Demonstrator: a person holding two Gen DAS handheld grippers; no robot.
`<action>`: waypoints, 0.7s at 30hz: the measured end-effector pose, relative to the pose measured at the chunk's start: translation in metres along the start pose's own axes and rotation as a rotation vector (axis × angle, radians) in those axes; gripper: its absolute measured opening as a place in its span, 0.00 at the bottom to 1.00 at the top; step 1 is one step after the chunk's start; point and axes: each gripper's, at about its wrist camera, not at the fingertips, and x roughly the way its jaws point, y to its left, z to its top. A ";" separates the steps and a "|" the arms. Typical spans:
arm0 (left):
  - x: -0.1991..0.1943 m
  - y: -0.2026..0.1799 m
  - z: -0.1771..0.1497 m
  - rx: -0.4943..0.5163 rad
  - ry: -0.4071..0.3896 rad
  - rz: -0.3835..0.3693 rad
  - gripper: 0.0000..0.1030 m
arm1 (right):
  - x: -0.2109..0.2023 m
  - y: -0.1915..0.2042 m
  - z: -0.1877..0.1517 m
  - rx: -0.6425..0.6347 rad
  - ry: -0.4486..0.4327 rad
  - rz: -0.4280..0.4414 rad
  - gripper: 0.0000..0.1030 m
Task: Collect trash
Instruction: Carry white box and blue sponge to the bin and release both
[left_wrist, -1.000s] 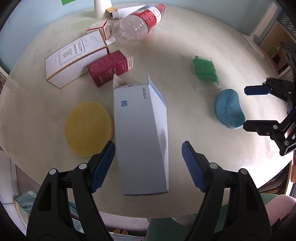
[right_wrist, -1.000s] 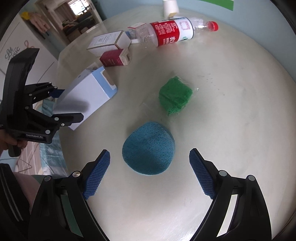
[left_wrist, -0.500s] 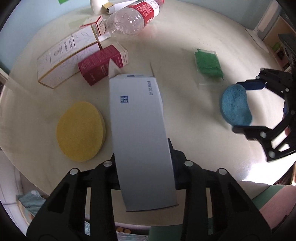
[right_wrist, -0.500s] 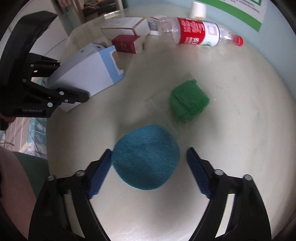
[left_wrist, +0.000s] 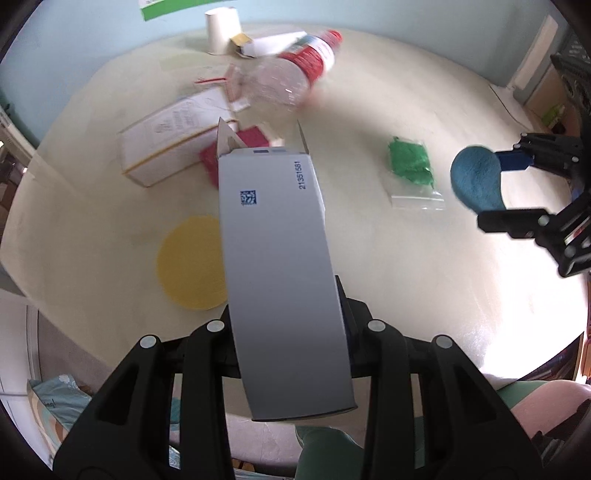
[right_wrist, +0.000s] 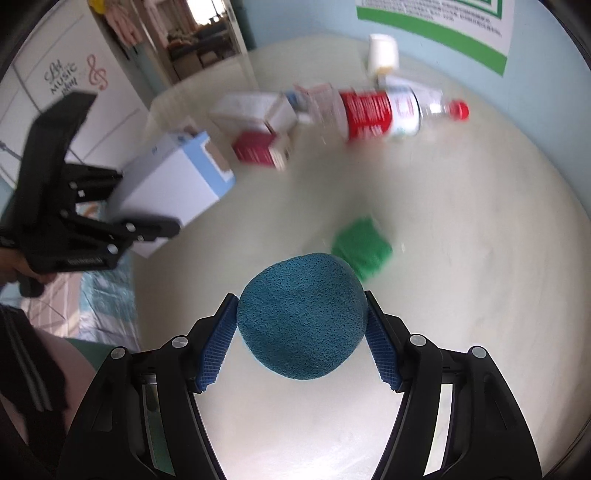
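Observation:
My left gripper (left_wrist: 288, 328) is shut on a long white-and-blue carton (left_wrist: 277, 258) and holds it above the round table; the carton hides its pads. The same carton shows at the left of the right wrist view (right_wrist: 173, 188). My right gripper (right_wrist: 301, 343) is shut on a blue sponge (right_wrist: 301, 319), lifted off the table. That sponge also shows in the left wrist view (left_wrist: 474, 181), between the right gripper's fingers.
On the cream table (left_wrist: 406, 258) lie a yellow round pad (left_wrist: 188, 262), a green scrubber in a clear bag (left_wrist: 410, 164), a red box (right_wrist: 258, 151), a white box (left_wrist: 170, 142), a plastic bottle (right_wrist: 380, 112) and a paper cup (left_wrist: 221, 29).
My left gripper closed on the carton and lifted it. My right gripper closed on the blue sponge and raised it off the table.

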 end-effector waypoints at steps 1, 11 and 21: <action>-0.006 0.006 -0.005 -0.011 -0.008 0.007 0.31 | -0.001 0.005 0.007 -0.008 -0.009 0.009 0.65; -0.062 0.101 -0.063 -0.231 -0.056 0.125 0.32 | 0.035 0.117 0.092 -0.247 -0.023 0.190 0.65; -0.089 0.225 -0.200 -0.532 0.032 0.264 0.32 | 0.125 0.312 0.155 -0.520 0.079 0.423 0.65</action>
